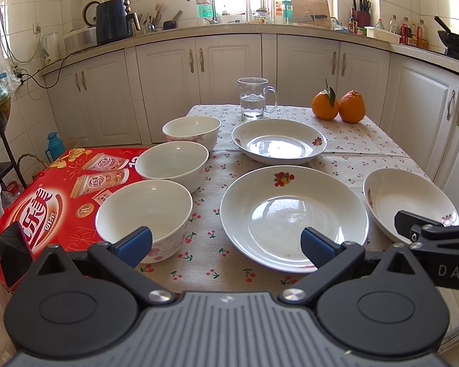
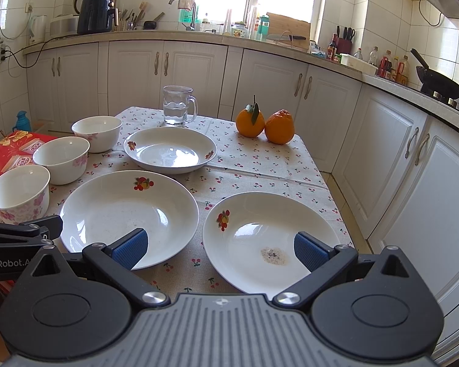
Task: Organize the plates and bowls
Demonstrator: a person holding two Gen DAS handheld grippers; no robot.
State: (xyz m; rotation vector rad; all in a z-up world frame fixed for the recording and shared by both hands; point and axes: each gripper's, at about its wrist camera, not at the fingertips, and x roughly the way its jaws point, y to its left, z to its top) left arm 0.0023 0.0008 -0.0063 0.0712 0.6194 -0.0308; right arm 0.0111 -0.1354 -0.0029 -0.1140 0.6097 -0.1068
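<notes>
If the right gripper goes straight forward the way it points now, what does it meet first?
Most likely the near-right plate: the open right gripper hovers over its near-left rim. Its left finger lines up with the middle plate. Height above them is unclear.

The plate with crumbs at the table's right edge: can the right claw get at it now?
Probably yes. The right claw is open and hovers just before the plate with crumbs, whose near rim is bare. Nothing stands between them.

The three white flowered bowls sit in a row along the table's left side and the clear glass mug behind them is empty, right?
Not quite: the clear glass mug holds some water, as the right wrist view shows. The three white flowered bowls do line the left side.
</notes>
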